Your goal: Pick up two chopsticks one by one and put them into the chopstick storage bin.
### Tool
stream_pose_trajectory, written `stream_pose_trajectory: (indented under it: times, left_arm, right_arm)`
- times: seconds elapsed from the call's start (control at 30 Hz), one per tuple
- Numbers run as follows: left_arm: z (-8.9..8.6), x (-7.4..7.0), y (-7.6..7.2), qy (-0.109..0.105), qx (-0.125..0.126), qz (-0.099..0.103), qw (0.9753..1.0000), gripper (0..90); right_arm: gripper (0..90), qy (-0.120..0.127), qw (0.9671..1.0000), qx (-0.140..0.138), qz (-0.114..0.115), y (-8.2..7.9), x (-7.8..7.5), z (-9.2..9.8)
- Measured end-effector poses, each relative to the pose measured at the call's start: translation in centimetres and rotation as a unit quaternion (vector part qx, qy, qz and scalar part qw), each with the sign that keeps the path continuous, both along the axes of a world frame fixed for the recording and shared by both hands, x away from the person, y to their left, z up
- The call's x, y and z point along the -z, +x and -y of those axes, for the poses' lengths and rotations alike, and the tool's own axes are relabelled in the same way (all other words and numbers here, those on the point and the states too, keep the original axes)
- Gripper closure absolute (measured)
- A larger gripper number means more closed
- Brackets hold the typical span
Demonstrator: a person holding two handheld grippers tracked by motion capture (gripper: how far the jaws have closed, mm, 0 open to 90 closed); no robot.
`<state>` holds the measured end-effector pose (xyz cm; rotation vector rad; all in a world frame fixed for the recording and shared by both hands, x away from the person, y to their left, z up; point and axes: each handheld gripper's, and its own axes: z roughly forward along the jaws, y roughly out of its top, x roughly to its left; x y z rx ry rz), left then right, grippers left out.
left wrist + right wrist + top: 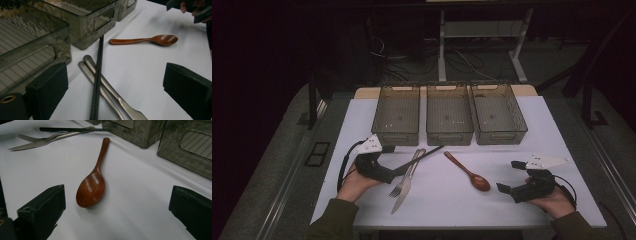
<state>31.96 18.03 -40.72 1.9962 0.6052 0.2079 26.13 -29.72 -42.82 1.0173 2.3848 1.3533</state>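
Observation:
A brown wooden spoon [469, 172] lies on the white table, bowl toward the front right; it also lies ahead of the jaws in the right gripper view [93, 183] and farther off in the left gripper view [150, 40]. A metal fork [404, 176], a knife [403, 192] and black chopsticks [419, 158] lie together left of the spoon. My left gripper [388, 162] is open beside the chopsticks [97, 75] and metal handles [107, 87]. My right gripper [510, 176] is open, right of the spoon, holding nothing.
Three clear plastic bins stand in a row behind the cutlery: left bin [396, 115], middle bin [449, 115], right bin [498, 114]. The table's front edge [452, 225] runs close to the person's hands. A metal stand and cables lie on the floor beyond.

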Motion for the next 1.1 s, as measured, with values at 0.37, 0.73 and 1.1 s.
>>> stream_pose_trajectory:
  times: [0.37, 0.73, 1.1]
  left_arm:
    - [-0.8, 0.6, 0.7, 0.001, -0.013, 0.001, 0.9999, 19.7]
    - [-1.2, 1.3, 1.1, 0.017, -0.013, -0.014, 0.9997, 49.5]
    - [-1.3, 2.5, 1.3, 0.033, -0.003, -0.033, 0.9989, 63.9]
  right_arm:
    - [0.2, -0.006, 1.0, -0.006, 0.001, 0.0, 0.1, -0.1]
    - [0.2, -0.007, 1.0, -0.006, 0.001, 0.0, 0.1, -0.1]
    - [0.2, -0.008, 1.0, -0.005, -0.001, -0.1, 0.1, -0.1]
